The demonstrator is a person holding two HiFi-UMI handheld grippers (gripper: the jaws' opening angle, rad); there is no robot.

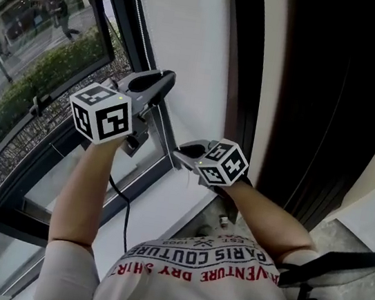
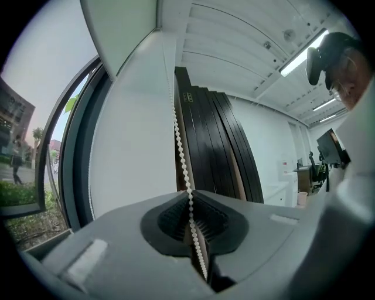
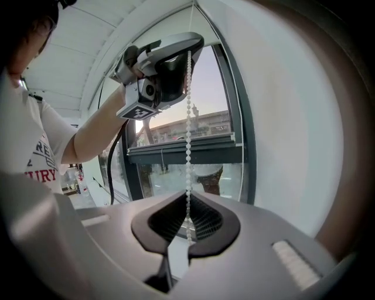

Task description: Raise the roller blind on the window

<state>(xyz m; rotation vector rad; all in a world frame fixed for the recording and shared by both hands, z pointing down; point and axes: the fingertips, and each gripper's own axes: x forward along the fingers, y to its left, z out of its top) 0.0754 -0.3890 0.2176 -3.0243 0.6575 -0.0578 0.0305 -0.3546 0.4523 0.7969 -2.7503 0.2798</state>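
Note:
The white bead chain [image 2: 177,140] of the roller blind [image 2: 120,35] hangs beside the dark window frame [image 1: 133,26]. My left gripper [image 2: 191,198] is shut on this chain, which runs up from between its pads toward the blind's lower edge. In the right gripper view the same chain [image 3: 188,123] drops from the left gripper [image 3: 176,55] straight down into my right gripper [image 3: 187,221], also shut on it. In the head view the left gripper [image 1: 162,79] is raised by the frame and the right gripper [image 1: 178,153] sits lower, to its right.
Dark panels [image 2: 222,146] lean against the white wall right of the window. A black cable [image 1: 124,213] hangs under my left forearm. A white sill [image 1: 164,212] lies below the glass [image 1: 40,61]. A black stand [image 1: 312,297] is at the lower right.

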